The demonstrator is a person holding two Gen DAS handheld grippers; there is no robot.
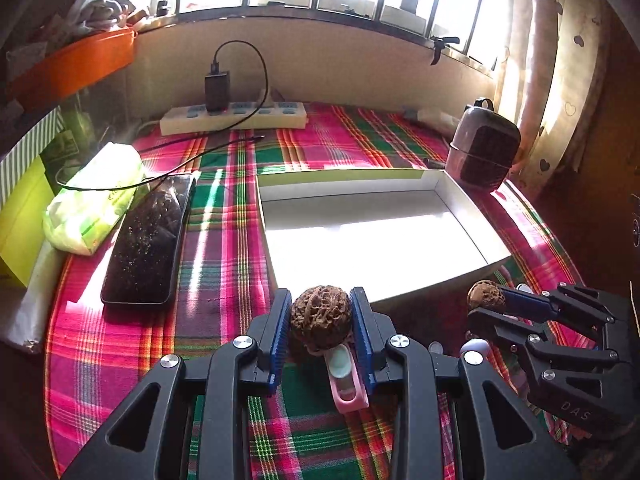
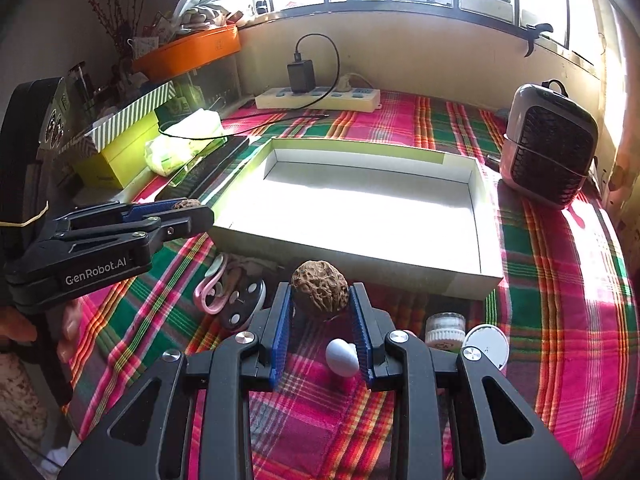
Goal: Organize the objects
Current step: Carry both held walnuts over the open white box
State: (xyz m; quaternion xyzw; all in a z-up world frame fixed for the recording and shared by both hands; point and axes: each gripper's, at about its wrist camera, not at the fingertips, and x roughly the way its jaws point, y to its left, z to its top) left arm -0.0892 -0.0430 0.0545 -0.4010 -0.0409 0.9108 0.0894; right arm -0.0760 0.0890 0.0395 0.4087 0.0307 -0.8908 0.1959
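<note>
Above the plaid cloth (image 1: 224, 240), left gripper (image 1: 322, 316) clenched on a walnut (image 1: 320, 318); right gripper (image 2: 320, 300) likewise grips a second walnut (image 2: 319, 290). Just beyond both, white box (image 2: 476, 208), sunlit. Pink clip (image 1: 348, 384) beneath the left.

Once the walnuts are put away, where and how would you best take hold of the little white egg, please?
Grip the egg across its narrow middle, coming from above. It lies on its side on the cloth, so the long axis should run between the pads.

Power strip (image 1: 234, 117), charger (image 1: 217, 89), small heater (image 2: 550, 146) on plaid cloth (image 1: 224, 216)
</note>
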